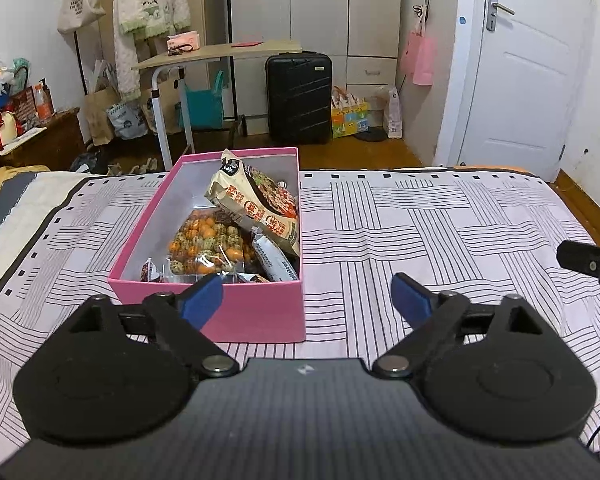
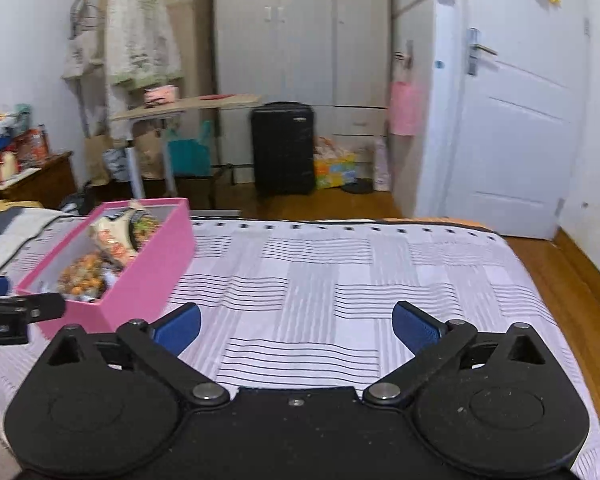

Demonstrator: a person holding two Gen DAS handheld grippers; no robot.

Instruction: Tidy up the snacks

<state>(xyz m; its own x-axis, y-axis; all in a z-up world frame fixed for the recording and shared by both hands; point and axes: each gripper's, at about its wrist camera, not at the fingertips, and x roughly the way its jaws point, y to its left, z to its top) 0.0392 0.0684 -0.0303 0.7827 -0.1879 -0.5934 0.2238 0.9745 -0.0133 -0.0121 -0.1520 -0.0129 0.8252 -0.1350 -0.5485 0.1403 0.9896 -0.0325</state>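
- Snacks (image 1: 236,236) are seen packed inside the pink box (image 1: 256,308) on the bed (image 1: 440,232): a large beige bag leans against its right wall, with a clear bag of orange and green pieces below it.
- Left gripper (image 1: 306,300) is held wide and empty, just before the box's near end; the box's long axis runs away from it.
- Right gripper (image 2: 296,326) is likewise spread wide and empty, over bare bedspread, with the box to its left.
- No loose snack is visible on the bedspread; the left gripper is judged nearer.
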